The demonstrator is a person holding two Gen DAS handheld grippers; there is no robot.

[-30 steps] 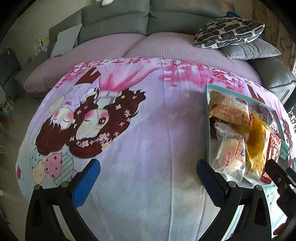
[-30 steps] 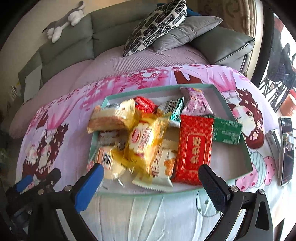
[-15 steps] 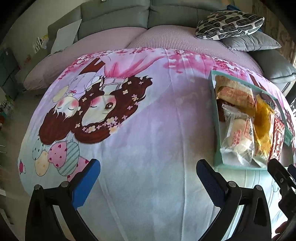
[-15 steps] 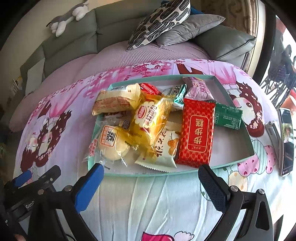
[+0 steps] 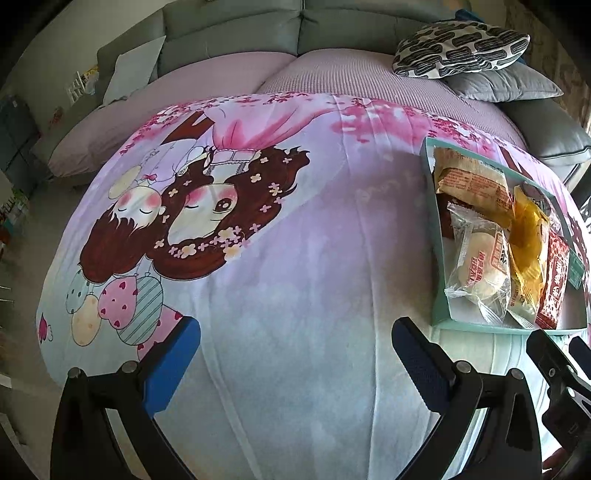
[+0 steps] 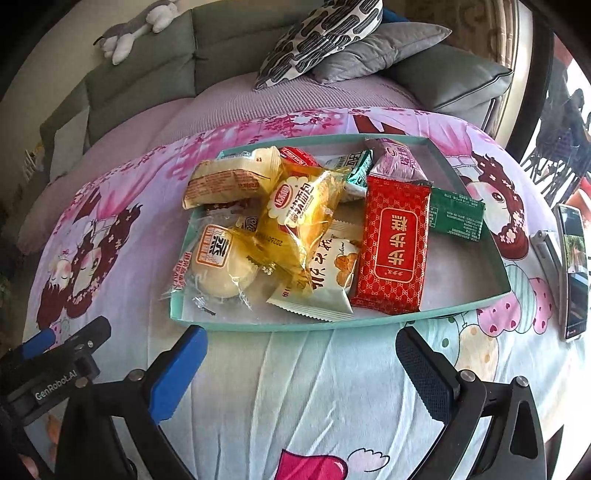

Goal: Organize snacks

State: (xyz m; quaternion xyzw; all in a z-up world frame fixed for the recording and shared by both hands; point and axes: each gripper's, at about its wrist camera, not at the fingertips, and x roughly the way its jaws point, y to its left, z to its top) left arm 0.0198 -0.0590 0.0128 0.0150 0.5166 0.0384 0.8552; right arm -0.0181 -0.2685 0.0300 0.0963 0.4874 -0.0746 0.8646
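Observation:
A shallow teal tray (image 6: 476, 301) (image 5: 441, 317) lies on a cartoon-print cloth and holds several wrapped snacks. Among them are a red packet (image 6: 393, 243), a yellow bread bag (image 6: 299, 206), a clear-wrapped bun (image 6: 214, 266), a white packet (image 6: 325, 280), a beige cake pack (image 6: 229, 179), a green packet (image 6: 456, 218) and a pink packet (image 6: 397, 160). My right gripper (image 6: 301, 373) hovers open just in front of the tray's near rim, empty. My left gripper (image 5: 295, 362) is open and empty over bare cloth, left of the tray.
A phone (image 6: 572, 269) and a silver object (image 6: 546, 247) lie on the cloth right of the tray. Behind is a grey sofa (image 5: 236, 33) with a patterned cushion (image 6: 321, 33), a grey cushion (image 6: 373, 48) and a plush toy (image 6: 133, 29).
Both grippers have drawn back toward me. The tray now sits further from the fingers in both views. Both stay open and the snacks have not moved.

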